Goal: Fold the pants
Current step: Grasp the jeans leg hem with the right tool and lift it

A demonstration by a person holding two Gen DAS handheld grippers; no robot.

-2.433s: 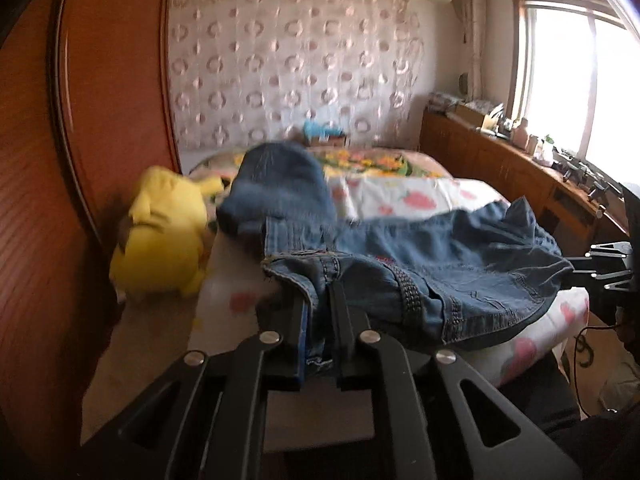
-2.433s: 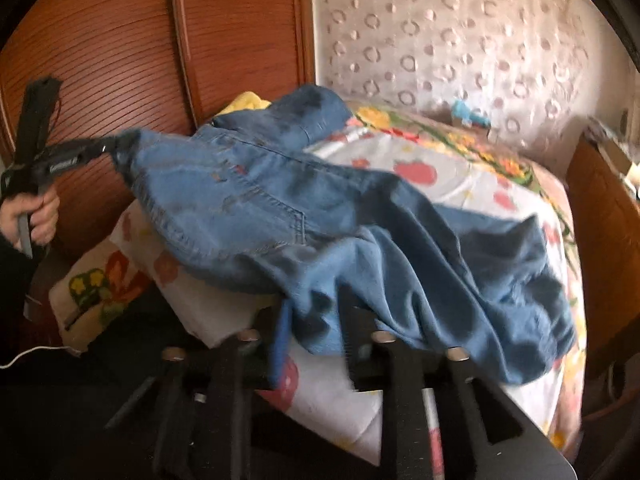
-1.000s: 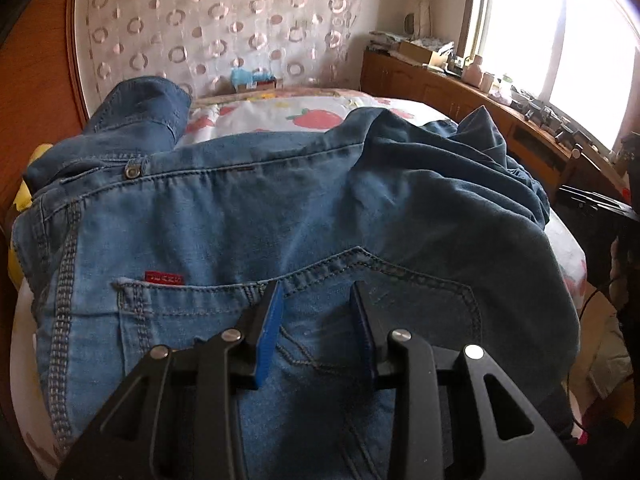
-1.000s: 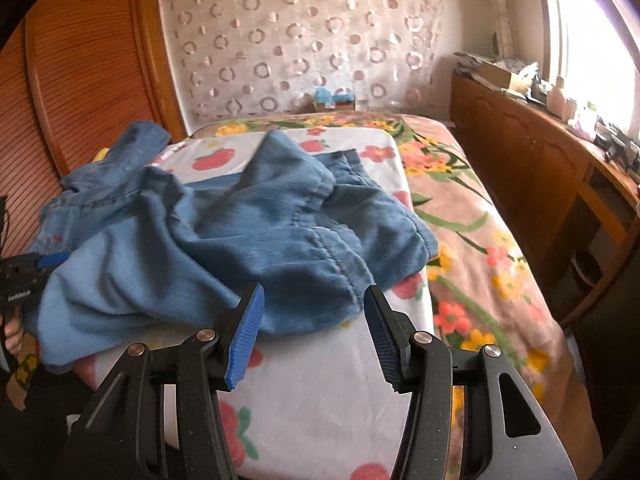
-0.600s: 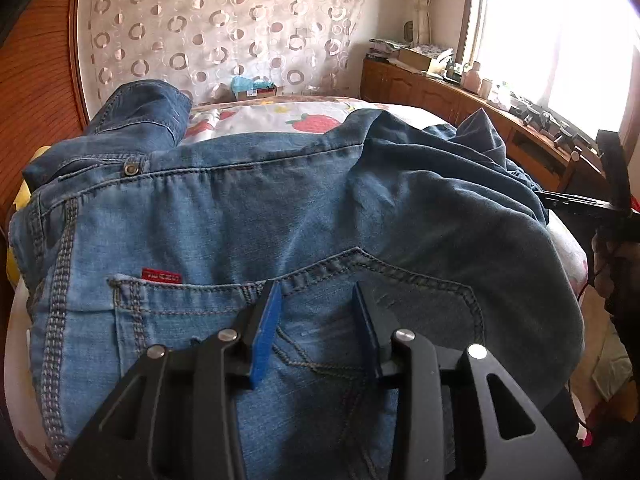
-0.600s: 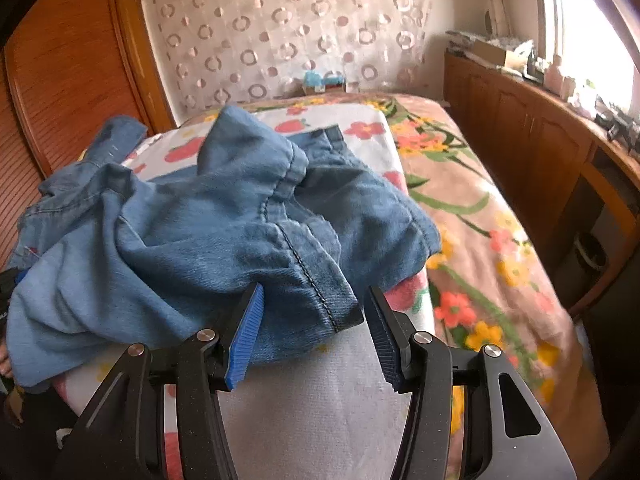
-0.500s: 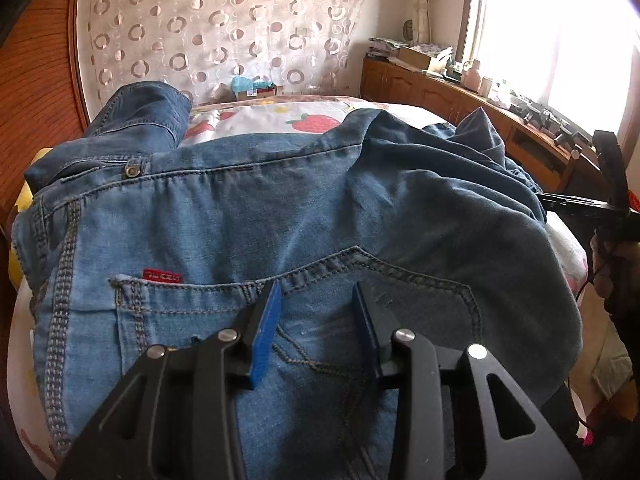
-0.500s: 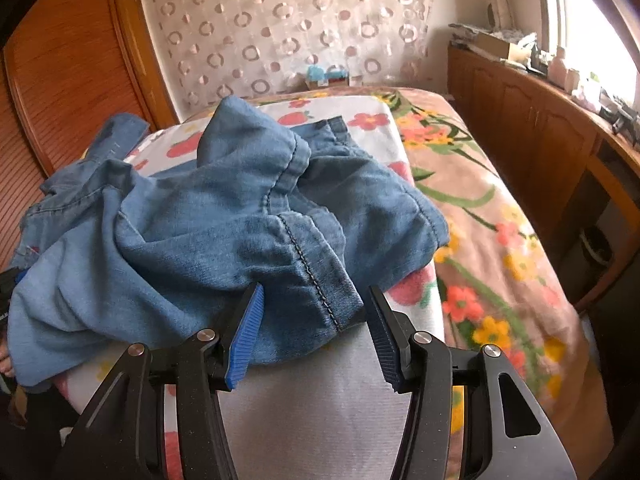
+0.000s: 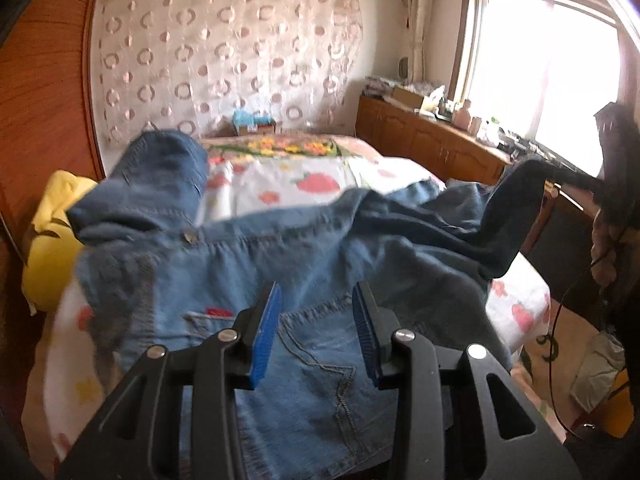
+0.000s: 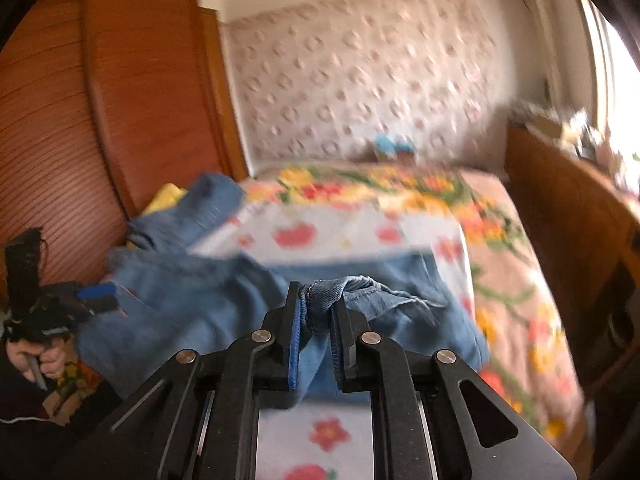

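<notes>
A bed with a fruit-and-flower printed cover fills the room's middle, between a reddish wooden wardrobe on one side and a low wooden cabinet under the window on the other. A pale curtain with ring patterns hangs behind the bed's far end.

The jeans lie spread across the near part of the bed, waistband and back pocket toward the left wrist camera, one leg heaped toward the wardrobe, the other end lifted off the bed at the right of that view. A yellow soft toy sits between the jeans and the wardrobe.

The right gripper has its blue-padded fingers closing on a bunched hem of the jeans, which is pinched between them and raised above the bed cover; the view is motion-blurred.

The left gripper holds its fingers partly open above the back pocket; denim shows in the gap, but whether the pads touch it cannot be told. A hand grips the left gripper's handle, seen at the left edge of the right wrist view.
</notes>
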